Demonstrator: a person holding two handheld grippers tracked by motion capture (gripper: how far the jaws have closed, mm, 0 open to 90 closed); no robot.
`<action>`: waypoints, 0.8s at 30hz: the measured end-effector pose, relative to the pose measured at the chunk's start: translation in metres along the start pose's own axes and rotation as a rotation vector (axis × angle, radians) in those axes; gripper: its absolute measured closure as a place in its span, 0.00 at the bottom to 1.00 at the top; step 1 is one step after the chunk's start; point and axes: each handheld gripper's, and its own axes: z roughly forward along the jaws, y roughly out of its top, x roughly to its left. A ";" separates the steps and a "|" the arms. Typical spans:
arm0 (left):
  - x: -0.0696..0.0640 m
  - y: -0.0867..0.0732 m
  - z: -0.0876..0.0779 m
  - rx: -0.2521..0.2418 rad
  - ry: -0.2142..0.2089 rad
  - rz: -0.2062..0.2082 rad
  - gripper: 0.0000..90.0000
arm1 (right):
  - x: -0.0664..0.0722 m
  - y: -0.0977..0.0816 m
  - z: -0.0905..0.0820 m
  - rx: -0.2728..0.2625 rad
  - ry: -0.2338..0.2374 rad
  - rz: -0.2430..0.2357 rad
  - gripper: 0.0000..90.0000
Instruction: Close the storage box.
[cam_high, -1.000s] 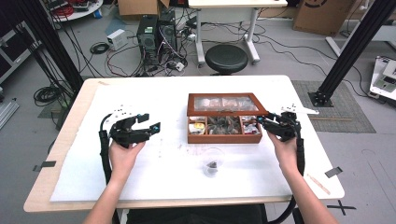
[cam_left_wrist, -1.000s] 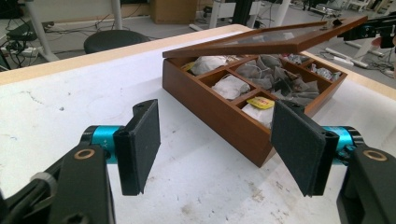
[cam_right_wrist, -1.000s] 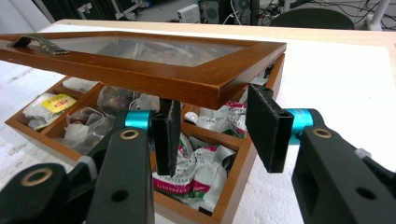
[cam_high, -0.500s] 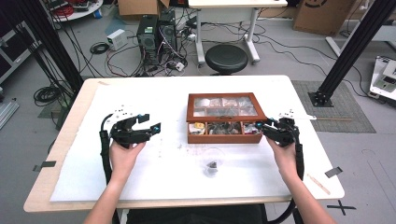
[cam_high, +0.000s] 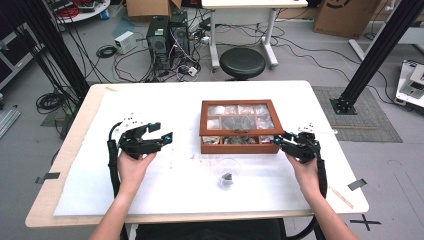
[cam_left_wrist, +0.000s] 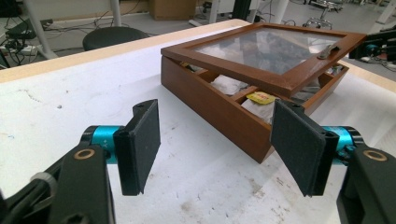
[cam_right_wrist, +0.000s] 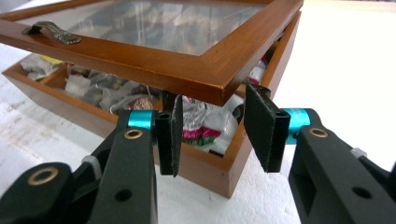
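Since the earlier pics the right gripper is moving in to the box's right front corner & the lid is sitting tilted up a bit. Its jaws were just opening a little; they're narrow, at the lid's corner, grip unclear. Step: prob. lifting the lid. Next: a steady lift. Left gripper, well left of the box, is staying wide w/ nothing inside.

Even, bright overhead room light; soft, short shadows.
Glass lid of the wooden box carries pale glare. High view soft, grainy. Gripper views: wide-angle stretch at edges, white table right of box washed out.
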 end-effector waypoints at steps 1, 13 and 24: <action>0.000 0.000 0.000 0.000 0.001 0.001 0.37 | 0.000 -0.001 0.000 0.005 -0.001 -0.001 0.66; 0.000 0.000 0.000 0.002 0.003 0.004 0.37 | 0.000 -0.006 0.002 0.035 -0.009 -0.008 0.65; -0.001 -0.001 0.001 0.012 0.005 0.012 0.37 | 0.000 -0.011 0.001 0.064 -0.011 -0.019 0.65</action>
